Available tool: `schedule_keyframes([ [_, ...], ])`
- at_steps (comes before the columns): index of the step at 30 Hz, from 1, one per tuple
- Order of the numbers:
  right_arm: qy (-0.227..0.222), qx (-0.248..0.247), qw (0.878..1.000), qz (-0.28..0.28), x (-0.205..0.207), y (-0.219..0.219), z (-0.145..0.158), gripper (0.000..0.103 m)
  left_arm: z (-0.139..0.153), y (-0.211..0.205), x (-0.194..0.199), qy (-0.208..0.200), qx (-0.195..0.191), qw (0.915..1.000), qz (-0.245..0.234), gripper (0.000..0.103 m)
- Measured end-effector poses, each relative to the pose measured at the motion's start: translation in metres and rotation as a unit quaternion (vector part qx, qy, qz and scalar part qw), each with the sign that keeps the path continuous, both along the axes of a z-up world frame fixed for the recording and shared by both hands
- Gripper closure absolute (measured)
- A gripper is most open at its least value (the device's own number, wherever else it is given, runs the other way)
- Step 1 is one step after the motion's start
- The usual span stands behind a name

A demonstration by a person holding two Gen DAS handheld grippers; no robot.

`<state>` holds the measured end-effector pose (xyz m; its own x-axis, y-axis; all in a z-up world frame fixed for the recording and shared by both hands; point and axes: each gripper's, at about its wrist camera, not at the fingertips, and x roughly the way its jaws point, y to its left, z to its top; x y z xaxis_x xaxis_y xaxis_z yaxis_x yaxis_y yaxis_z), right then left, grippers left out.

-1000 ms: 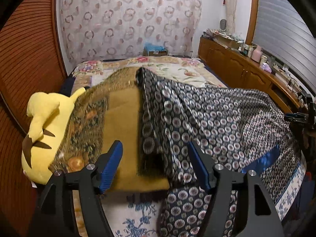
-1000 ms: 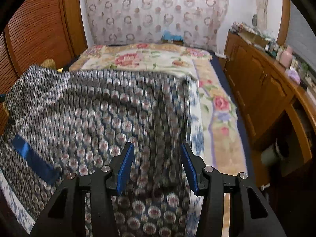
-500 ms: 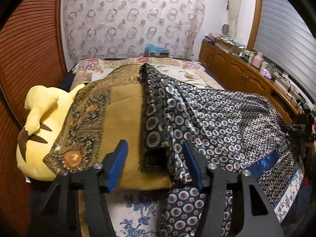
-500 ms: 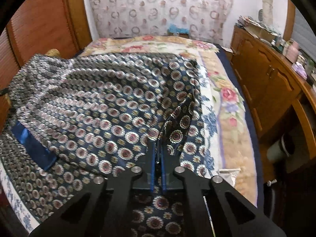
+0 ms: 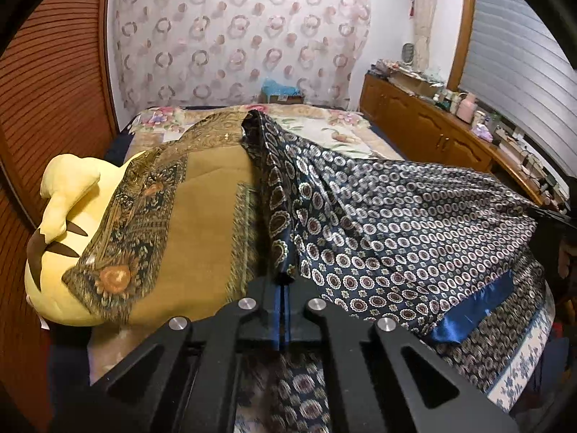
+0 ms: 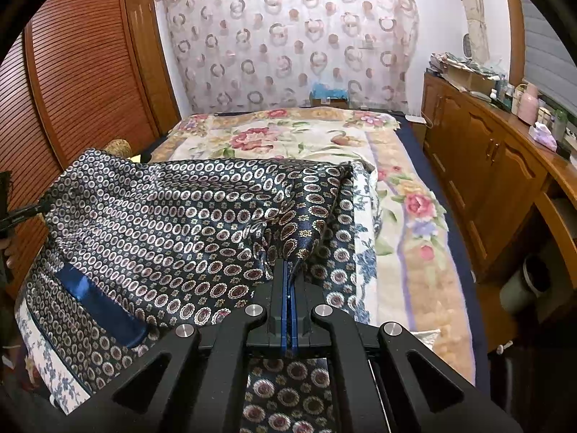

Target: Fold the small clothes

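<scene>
A dark navy scarf with a ring pattern [image 5: 396, 216] and a plain blue band [image 5: 472, 306] lies stretched across the bed. My left gripper [image 5: 282, 288] is shut on its near left edge and lifts it slightly. In the right wrist view the same scarf [image 6: 173, 216] spreads to the left, and my right gripper [image 6: 288, 274] is shut on its near right corner, which is pulled up into a peak. The cloth hangs taut between the two grippers.
A mustard and dark patterned cloth [image 5: 202, 223] lies left of the scarf, partly over a yellow plush toy [image 5: 61, 209]. The floral bedspread [image 6: 288, 137] stretches beyond. A wooden cabinet [image 6: 487, 166] with clutter runs along the right. A slatted wooden door [image 6: 83, 72] stands left.
Both grippers closed on the scarf: the right one by half a second ago, the left one since then. Both edges are now raised and the cloth has tightened between them.
</scene>
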<state>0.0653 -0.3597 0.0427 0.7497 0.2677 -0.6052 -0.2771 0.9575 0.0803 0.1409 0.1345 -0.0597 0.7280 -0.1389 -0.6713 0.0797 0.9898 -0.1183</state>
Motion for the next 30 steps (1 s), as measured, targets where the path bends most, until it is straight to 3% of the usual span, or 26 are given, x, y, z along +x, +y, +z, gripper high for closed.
schedule_keyframes([
  [12,0.018,0.0,1.0,-0.008,-0.029,-0.01,-0.008,0.102,-0.021,-0.018,-0.076,0.004,-0.034,0.9993,-0.015,0.102],
  [23,0.029,-0.011,1.0,-0.006,-0.043,-0.002,0.003,0.102,-0.021,-0.008,-0.094,0.004,-0.025,0.9997,-0.005,0.102],
  [30,0.019,-0.046,0.998,-0.023,-0.042,0.006,0.001,0.102,-0.029,-0.006,-0.095,0.013,-0.014,0.9998,0.003,0.102],
])
